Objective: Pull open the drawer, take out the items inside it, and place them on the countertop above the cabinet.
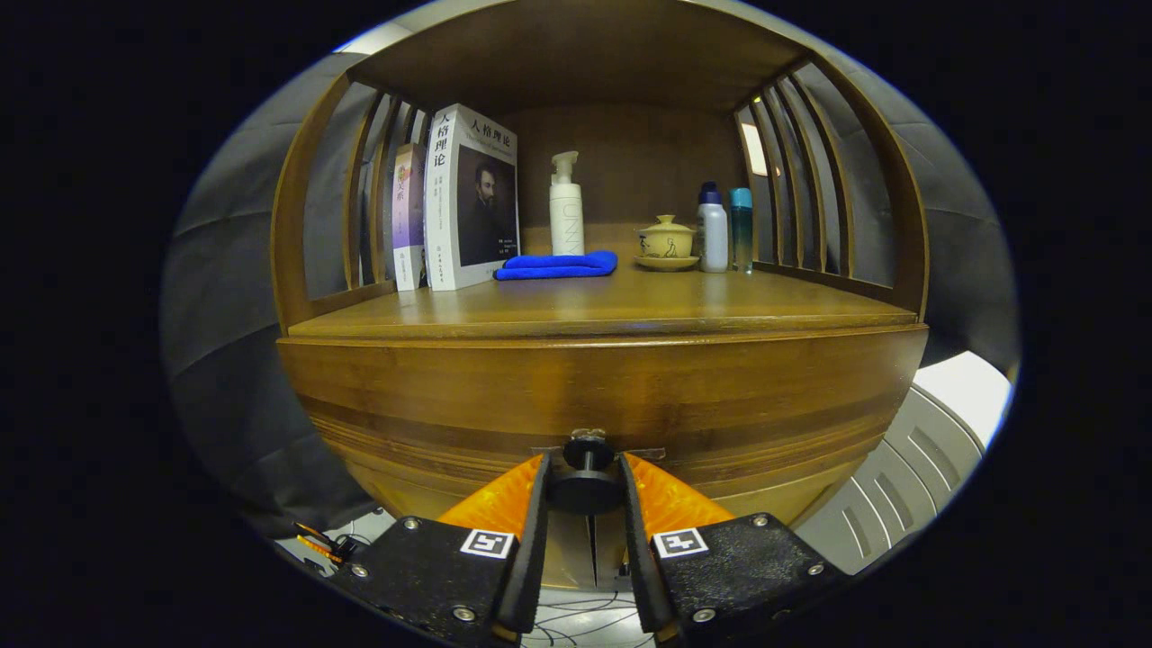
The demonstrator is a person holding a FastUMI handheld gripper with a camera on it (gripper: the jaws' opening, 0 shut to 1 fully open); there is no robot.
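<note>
A wooden cabinet stands right in front of me, its drawer front (pixel 594 387) a wide brown panel under the countertop (pixel 594 310). A dark round knob (pixel 587 477) sticks out from the middle of the drawer front. My gripper (pixel 585 472) has its two fingers closed against either side of this knob. The drawer looks pushed in, flush with the cabinet, and what lies inside it is hidden.
On the countertop stand upright books (pixel 468 198) at the left, a folded blue cloth (pixel 558 265), a white pump bottle (pixel 566 207), a lidded yellow teacup (pixel 667 241) and two small bottles (pixel 724 229). Slatted wooden sides and a roof enclose the shelf. A white ribbed surface (pixel 909 477) lies below right.
</note>
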